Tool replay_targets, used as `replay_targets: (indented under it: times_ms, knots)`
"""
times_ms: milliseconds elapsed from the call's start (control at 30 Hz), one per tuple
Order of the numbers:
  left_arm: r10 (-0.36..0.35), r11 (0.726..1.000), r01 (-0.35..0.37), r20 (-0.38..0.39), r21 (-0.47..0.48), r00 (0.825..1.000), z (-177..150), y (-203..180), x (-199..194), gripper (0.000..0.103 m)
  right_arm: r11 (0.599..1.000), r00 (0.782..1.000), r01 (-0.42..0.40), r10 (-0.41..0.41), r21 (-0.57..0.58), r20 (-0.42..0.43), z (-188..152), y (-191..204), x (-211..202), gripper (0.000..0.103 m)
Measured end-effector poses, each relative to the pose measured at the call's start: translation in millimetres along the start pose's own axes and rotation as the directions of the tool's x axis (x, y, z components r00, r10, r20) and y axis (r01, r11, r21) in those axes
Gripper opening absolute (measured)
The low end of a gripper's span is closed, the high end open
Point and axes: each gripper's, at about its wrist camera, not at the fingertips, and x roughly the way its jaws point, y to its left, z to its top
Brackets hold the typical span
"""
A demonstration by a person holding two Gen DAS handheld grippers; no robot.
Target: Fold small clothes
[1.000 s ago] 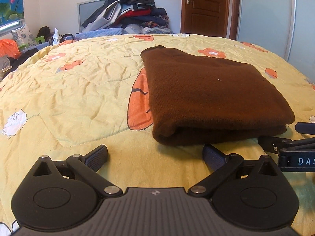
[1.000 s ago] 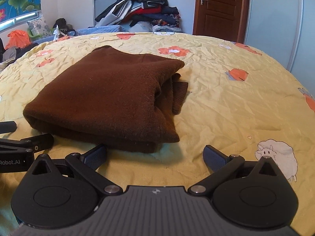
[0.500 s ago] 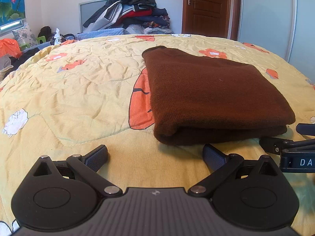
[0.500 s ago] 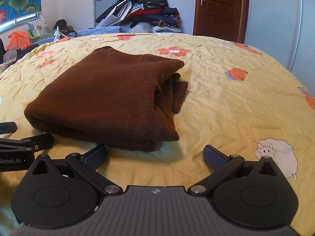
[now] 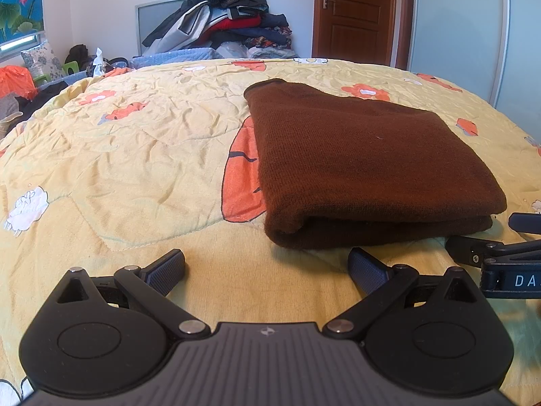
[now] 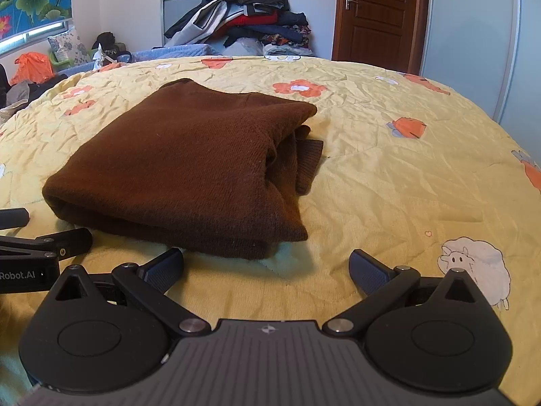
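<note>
Your left hand-held gripper (image 5: 267, 265) sits low over the quilt (image 5: 135, 155) with its jaws spread wide and nothing between them, and your right hand-held gripper (image 6: 266, 265) is the same: wide apart, empty, just short of the cloth. Between and just ahead of them lies the sweater (image 5: 365, 162), a brown knit already doubled into a thick rectangle on the bed, its rounded fold edge facing you. The fold looks nearly done, so treat this step as either a last halving or a tidy. If you fold again, slide each lower finger under the whole stack at the two near corners, not just the top layer, and close only once both layers are between the pads; thick knit like this will likely slip apart if you pinch the top ply alone. Lift both corners together and carry them evenly to the far edge so the stack does not skew. From the right view, a ribbed cuff (image 6: 309, 165) pokes out of the right side; tuck it in before anything else. Beyond the bed, the clothes pile (image 5: 223, 23) and door (image 5: 351, 13) are well apart from your work.
</note>
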Motion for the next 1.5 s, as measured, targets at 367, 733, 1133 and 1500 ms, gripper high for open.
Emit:
replay_targets:
  times_ms: [367,733,1133,1500]
  knots:
    - [0.001,1.000,-0.001,-0.006,-0.002,1.000,0.8,-0.3,1.6,0.103,1.000,1.000,-0.001,0.001,0.001,0.000,0.0,0.0,0.3,0.103]
    - [0.029,0.999,-0.029,-0.013,-0.038,1.000,1.9,-2.0,1.8,0.103,1.000,1.000,-0.001,0.001,0.001,0.001,-0.2,-0.2,0.0,0.103]
    - [0.027,0.999,-0.027,-0.005,-0.030,1.000,-1.0,-2.2,-0.7,0.103,1.000,1.000,-0.002,0.002,0.001,0.000,-0.1,0.6,0.0,0.103]
    - [0.027,0.999,-0.027,-0.005,-0.030,1.000,-1.1,-2.1,-0.9,0.103,1.000,1.000,-0.002,0.002,0.002,0.001,-0.5,0.1,-0.4,0.103]
